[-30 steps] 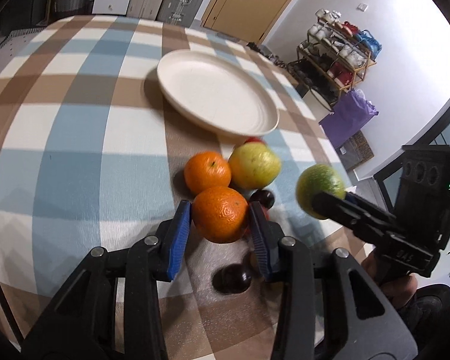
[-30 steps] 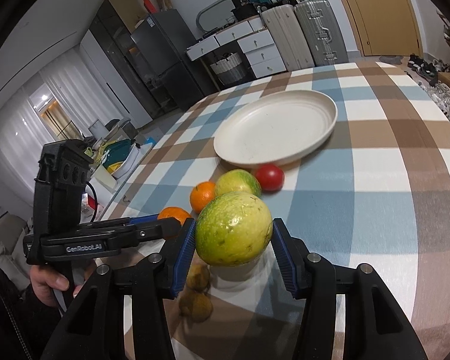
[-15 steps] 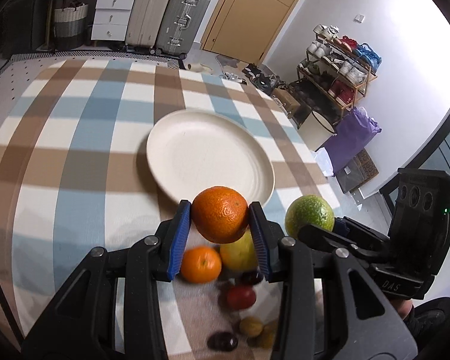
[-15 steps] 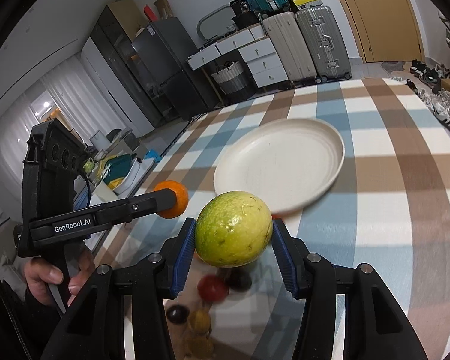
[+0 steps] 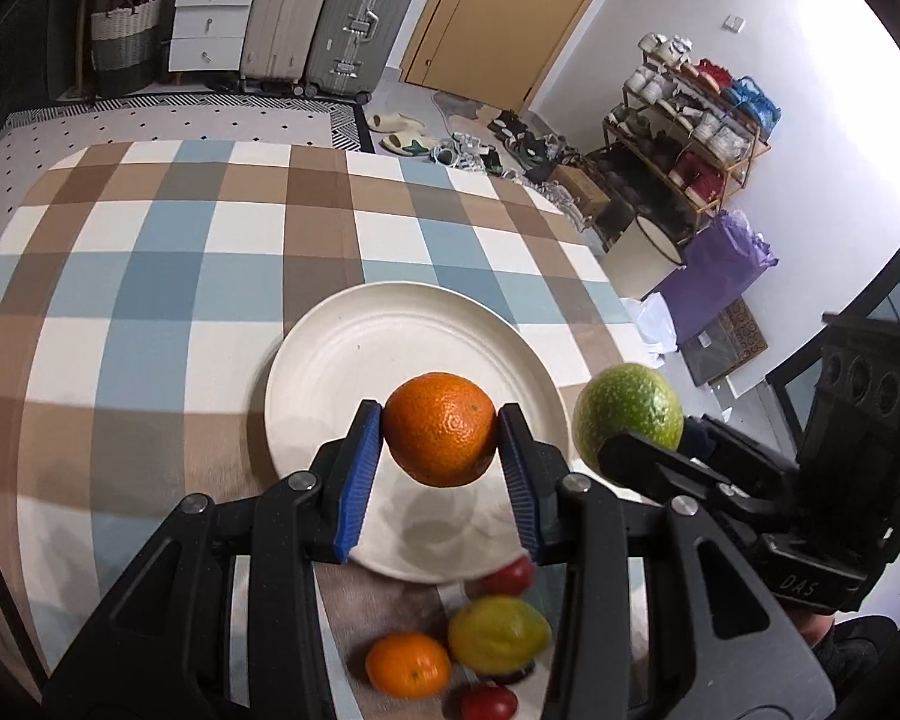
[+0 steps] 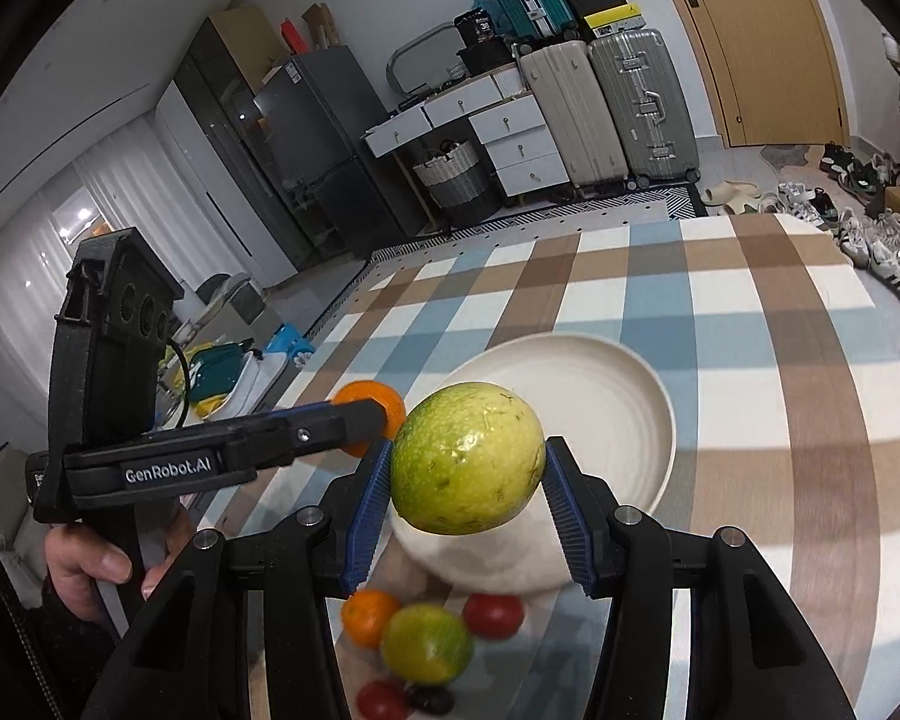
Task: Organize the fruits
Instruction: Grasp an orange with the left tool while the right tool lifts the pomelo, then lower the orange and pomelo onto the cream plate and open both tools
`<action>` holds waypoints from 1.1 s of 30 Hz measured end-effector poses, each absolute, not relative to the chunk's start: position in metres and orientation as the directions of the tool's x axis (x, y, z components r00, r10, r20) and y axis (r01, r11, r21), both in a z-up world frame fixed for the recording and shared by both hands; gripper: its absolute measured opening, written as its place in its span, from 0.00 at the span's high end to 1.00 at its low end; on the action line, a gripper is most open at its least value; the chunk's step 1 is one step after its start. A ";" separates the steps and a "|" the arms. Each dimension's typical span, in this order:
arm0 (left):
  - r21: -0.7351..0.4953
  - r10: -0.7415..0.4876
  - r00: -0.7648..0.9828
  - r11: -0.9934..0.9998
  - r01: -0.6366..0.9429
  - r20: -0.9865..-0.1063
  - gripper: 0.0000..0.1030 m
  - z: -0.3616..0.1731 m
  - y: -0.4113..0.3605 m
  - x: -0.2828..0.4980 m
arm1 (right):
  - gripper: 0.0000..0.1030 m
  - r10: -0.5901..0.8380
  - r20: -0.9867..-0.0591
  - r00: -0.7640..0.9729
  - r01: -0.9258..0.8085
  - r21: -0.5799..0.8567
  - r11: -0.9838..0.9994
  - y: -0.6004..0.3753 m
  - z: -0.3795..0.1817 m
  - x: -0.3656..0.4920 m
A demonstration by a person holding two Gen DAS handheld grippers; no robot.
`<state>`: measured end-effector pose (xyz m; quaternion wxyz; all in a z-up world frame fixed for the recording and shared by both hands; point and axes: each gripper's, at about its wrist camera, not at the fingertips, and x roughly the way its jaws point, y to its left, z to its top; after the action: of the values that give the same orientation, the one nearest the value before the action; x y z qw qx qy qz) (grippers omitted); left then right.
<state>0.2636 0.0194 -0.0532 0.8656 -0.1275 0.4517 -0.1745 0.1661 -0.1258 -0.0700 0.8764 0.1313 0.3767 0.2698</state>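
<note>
- Covering most of both views, one checked table [image 5: 150, 276] in brown, blue and white squares carries everything else.
- One cream plate [image 5: 354, 348] lies at the table's middle, bare of fruit; in the left wrist view it sits at 12 o'clock from the loose fruit pile.
- Two grippers are up in the air: the left gripper [image 5: 441, 456] hangs over the plate's near rim, and the right gripper [image 6: 465, 480] hangs over the plate's near edge, at 3 o'clock from the left one.
- One green guava [image 6: 465, 459] is pinched between the right gripper's blue pads, jaws partly closed around it, clear of the table.
- One large orange [image 5: 441, 429] is clamped between the left gripper's blue pads, jaws narrowed onto its sides, lifted off the table.
- One yellow-green fruit [image 5: 498, 633] lies on the cloth at 6 o'clock from the plate.
- One smaller orange [image 5: 408, 663] rests just beside it, at its 8 o'clock.
- Two red tomatoes show: one tomato [image 5: 507, 579] against the plate's near rim, another tomato [image 5: 489, 702] at 6 o'clock by the frame edge.
- One dark small fruit [image 6: 429, 699] lies beside the nearer tomato in the right wrist view.
</note>
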 end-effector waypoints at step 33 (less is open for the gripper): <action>-0.381 -0.394 0.460 0.916 0.125 -0.796 0.65 -0.119 0.001 0.358 | 0.50 0.491 -0.698 0.520 -0.366 0.338 0.867 -0.111 -0.125 0.258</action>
<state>0.3581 0.0009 -0.1186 0.8437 -0.1356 0.4962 -0.1537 0.2577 -0.1108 -0.1253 0.8687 0.0743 0.4231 0.2466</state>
